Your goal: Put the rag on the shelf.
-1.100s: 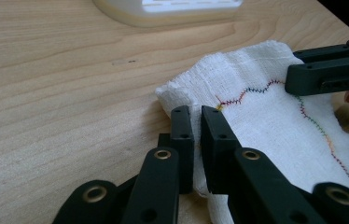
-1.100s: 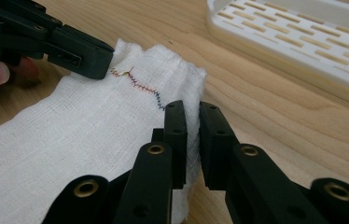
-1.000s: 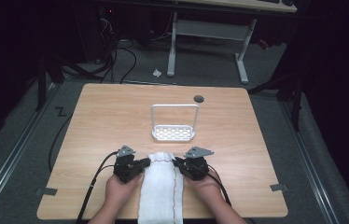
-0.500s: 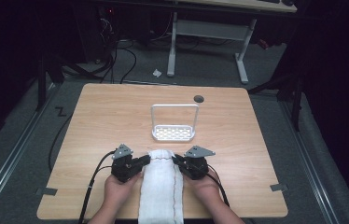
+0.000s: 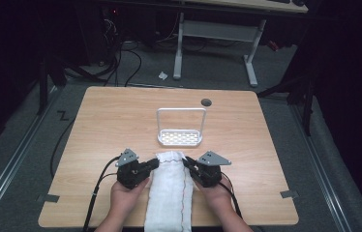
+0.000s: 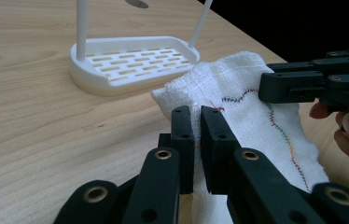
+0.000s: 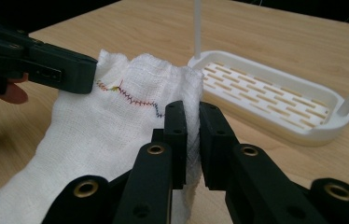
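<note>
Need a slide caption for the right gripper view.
Right gripper clamps the white cloth's far corner beside the white rack.

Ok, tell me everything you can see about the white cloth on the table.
The white cloth is a long gauzy strip, loosely woven, with a wavy line of multicoloured stitching running along it. It lies lengthwise at the near edge of the wooden table, its far end lifted and bunched just short of the white slotted rack. The left gripper pinches one far corner and the right gripper the other, each with its jaws closed on a fold.
</note>
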The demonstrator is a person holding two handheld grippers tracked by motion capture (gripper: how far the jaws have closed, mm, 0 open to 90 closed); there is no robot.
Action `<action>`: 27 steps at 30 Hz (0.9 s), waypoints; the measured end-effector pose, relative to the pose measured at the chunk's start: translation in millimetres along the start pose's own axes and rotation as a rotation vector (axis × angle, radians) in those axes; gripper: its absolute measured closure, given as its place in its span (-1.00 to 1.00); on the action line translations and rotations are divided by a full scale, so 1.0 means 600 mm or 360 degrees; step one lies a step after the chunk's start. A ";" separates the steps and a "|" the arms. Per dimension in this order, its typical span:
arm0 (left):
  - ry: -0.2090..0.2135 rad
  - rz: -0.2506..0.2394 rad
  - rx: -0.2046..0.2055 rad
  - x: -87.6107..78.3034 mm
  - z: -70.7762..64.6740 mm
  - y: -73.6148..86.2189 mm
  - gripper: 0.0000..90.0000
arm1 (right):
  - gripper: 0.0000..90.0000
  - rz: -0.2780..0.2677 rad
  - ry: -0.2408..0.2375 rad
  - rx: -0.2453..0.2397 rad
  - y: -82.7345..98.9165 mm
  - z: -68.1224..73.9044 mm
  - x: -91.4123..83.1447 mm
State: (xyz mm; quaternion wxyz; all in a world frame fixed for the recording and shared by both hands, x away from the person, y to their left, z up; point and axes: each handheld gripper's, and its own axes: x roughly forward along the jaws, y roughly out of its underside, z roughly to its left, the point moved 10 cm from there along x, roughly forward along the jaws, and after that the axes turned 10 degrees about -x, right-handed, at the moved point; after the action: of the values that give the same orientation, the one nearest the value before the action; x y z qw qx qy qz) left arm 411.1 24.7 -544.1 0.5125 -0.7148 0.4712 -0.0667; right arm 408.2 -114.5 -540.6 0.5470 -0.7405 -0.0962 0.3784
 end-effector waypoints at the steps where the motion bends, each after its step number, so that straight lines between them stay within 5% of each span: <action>1: 0.0005 -0.0008 -0.0008 0.000 -0.002 -0.005 0.88 | 0.84 -0.0025 0.0009 0.0001 -0.006 -0.003 -0.004; 14: 0.0022 -0.0156 0.0084 -0.017 -0.030 -0.070 0.88 | 0.84 -0.0159 0.0071 -0.0005 -0.054 -0.022 -0.021; 27: 0.0048 -0.0305 0.0192 -0.044 -0.064 -0.138 0.89 | 0.84 -0.0328 0.0150 -0.0053 -0.136 -0.039 -0.058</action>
State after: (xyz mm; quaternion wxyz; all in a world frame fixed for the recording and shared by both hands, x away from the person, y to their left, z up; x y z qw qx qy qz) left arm 424.4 21.0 -450.1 0.5386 -0.7234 0.4035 -0.1542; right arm 421.5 -119.9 -449.7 0.5746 -0.7527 -0.1521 0.2832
